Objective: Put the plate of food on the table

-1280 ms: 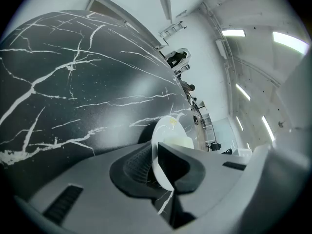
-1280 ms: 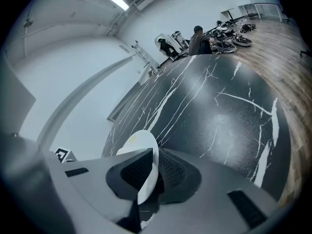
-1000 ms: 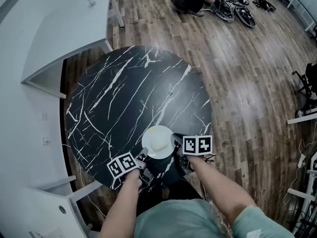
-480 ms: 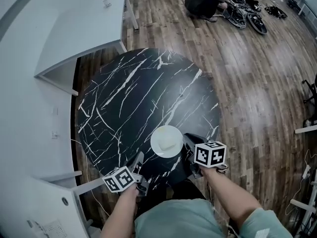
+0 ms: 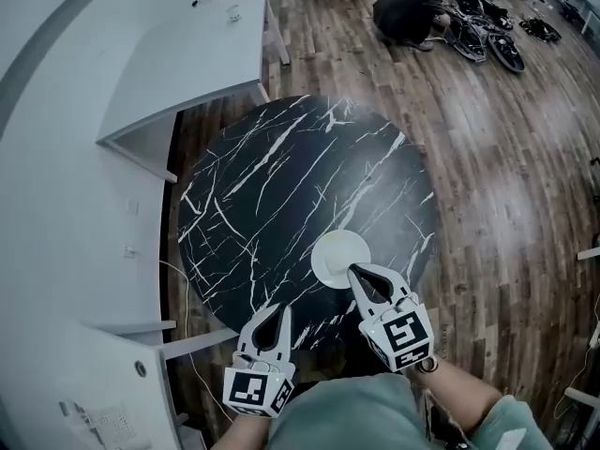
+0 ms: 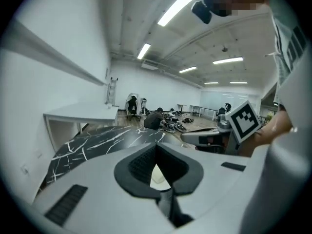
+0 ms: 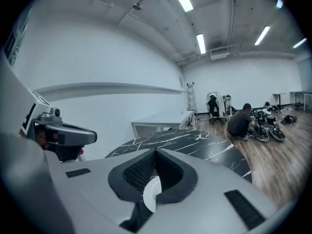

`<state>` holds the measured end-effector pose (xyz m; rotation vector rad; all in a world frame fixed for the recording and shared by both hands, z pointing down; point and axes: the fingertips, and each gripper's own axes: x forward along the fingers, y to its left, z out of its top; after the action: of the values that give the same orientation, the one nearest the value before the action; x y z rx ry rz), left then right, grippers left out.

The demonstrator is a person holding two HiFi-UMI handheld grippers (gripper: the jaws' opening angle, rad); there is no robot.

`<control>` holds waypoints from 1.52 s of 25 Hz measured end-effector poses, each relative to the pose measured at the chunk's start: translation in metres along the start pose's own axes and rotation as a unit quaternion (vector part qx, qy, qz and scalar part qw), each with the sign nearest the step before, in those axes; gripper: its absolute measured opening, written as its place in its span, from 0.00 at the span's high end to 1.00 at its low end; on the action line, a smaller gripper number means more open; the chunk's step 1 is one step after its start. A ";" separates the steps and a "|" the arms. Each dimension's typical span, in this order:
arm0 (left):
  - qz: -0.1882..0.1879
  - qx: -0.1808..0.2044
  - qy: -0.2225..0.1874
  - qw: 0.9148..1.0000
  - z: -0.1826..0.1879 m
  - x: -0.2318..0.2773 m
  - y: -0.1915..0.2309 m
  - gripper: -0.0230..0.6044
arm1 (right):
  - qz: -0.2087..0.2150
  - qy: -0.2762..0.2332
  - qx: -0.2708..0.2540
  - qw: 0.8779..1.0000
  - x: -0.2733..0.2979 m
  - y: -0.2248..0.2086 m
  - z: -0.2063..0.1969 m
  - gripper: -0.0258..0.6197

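Left tool [image 5: 281,310], right tool [image 5: 353,270] backed off plate [image 5: 337,253]; both seemingly shut.

Ceiling strip lights [image 6: 180,4] blaze at twelve o'clock in both gripper views, giving bright, even white light with few shadows. Glare sheens the wooden floor [image 5: 506,157] at two o'clock of the head view. Fisheye distortion bends every edge; gripper views vignette black, foregrounds soft.
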<state>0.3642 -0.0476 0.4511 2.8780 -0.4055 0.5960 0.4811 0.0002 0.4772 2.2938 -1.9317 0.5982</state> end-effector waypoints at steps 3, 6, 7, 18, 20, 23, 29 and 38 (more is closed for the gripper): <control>0.002 0.020 -0.024 0.999 0.004 -0.031 -0.006 0.95 | -0.004 -0.021 -0.016 1.000 -0.012 0.026 0.006 0.95; 0.000 0.019 -0.040 0.999 -0.004 -0.069 -0.010 0.95 | -0.003 -0.045 -0.022 0.999 -0.033 0.064 0.012 0.95; -0.001 0.020 -0.043 0.999 -0.009 -0.084 -0.011 0.95 | -0.003 -0.051 -0.022 0.998 -0.041 0.078 0.013 0.95; 0.015 -0.004 -0.104 0.994 -0.060 -0.291 -0.011 0.95 | -0.026 -0.059 -0.073 0.995 -0.145 0.265 -0.016 0.95; 0.025 -0.009 -0.106 0.994 -0.070 -0.323 -0.011 0.95 | -0.026 -0.063 -0.085 0.994 -0.168 0.289 -0.013 0.95; 0.040 -0.014 -0.115 0.992 -0.077 -0.359 -0.015 0.95 | -0.025 -0.073 -0.103 0.992 -0.203 0.313 -0.001 0.95; 0.051 0.020 -0.163 0.985 -0.057 -0.401 -0.061 0.95 | -0.018 -0.104 -0.130 0.986 -0.267 0.341 0.013 0.95; 0.111 0.035 -0.148 0.982 -0.068 -0.441 -0.173 0.95 | 0.001 -0.142 -0.111 0.984 -0.388 0.328 -0.011 0.95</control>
<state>0.0018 0.2327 0.3120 3.0194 -0.7698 0.2138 0.1134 0.2988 0.2924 2.3370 -1.9949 0.0496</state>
